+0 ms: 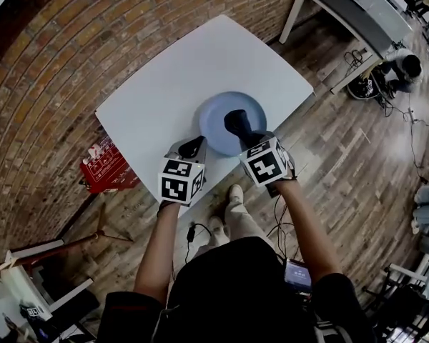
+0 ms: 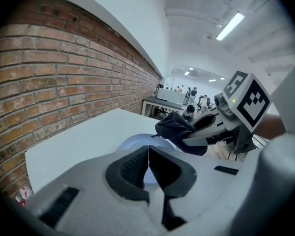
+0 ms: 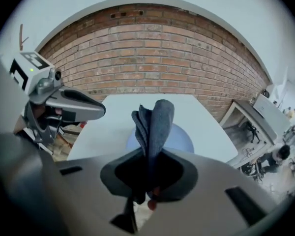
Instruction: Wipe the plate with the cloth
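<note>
The right tool (image 3: pixel 150 175) is clamped on a folded dark grey-blue cloth (image 3: pixel 155 122), which juts out ahead of its jaws over the round pale blue plate (image 1: pixel 213 113). Whether the fabric touches the plate I cannot tell. The left tool (image 2: pixel 148 162) has its jaws pressed together on nothing and hovers just beside the plate's near rim without bracing it.

The main risk is that the plate lies loose on the smooth white surface (image 1: pixel 164 77), close to the front edge. A firm stroke could push it sliding or spin it, since nothing pins it down. The cloth is also held only by a narrow pinch, so drag against the plate might tug it free or bunch it.

A red brick wall (image 3: pixel 147 58) runs behind the surface. The floor is wooden planks (image 1: pixel 343 156), with a red printed box (image 1: pixel 104 168) beside the surface and another table (image 1: pixel 347 9) farther off.
</note>
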{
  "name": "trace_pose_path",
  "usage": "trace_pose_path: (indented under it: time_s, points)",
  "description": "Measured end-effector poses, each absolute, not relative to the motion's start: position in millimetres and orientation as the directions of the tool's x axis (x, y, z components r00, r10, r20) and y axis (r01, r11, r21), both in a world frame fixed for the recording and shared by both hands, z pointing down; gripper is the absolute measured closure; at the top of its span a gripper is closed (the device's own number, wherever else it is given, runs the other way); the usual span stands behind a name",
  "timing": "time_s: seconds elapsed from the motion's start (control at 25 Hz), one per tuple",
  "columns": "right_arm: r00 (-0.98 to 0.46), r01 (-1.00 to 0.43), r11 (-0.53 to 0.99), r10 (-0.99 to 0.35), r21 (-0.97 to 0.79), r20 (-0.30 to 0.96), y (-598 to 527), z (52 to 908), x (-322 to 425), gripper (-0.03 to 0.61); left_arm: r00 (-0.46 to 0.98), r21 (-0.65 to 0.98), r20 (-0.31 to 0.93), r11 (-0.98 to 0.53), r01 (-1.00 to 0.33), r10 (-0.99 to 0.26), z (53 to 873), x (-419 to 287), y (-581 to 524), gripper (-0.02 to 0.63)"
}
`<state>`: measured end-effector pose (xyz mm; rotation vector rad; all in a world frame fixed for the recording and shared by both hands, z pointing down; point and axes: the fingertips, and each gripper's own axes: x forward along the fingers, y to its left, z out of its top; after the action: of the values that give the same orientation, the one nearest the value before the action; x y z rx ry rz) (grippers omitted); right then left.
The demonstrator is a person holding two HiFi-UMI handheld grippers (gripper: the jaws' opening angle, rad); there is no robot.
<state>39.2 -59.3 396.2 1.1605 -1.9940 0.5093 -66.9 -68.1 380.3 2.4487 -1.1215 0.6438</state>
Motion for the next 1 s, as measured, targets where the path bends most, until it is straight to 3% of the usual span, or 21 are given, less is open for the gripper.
trace_pose_path:
  time_s: [1.0]
  points:
    - [-0.378,-0.911,0.410,-0.794,-0.039,0.477,44,248,2,0.523,0.632,0.129,0.287,-0.625,-0.770,-0.720,237,-99,36,0.594]
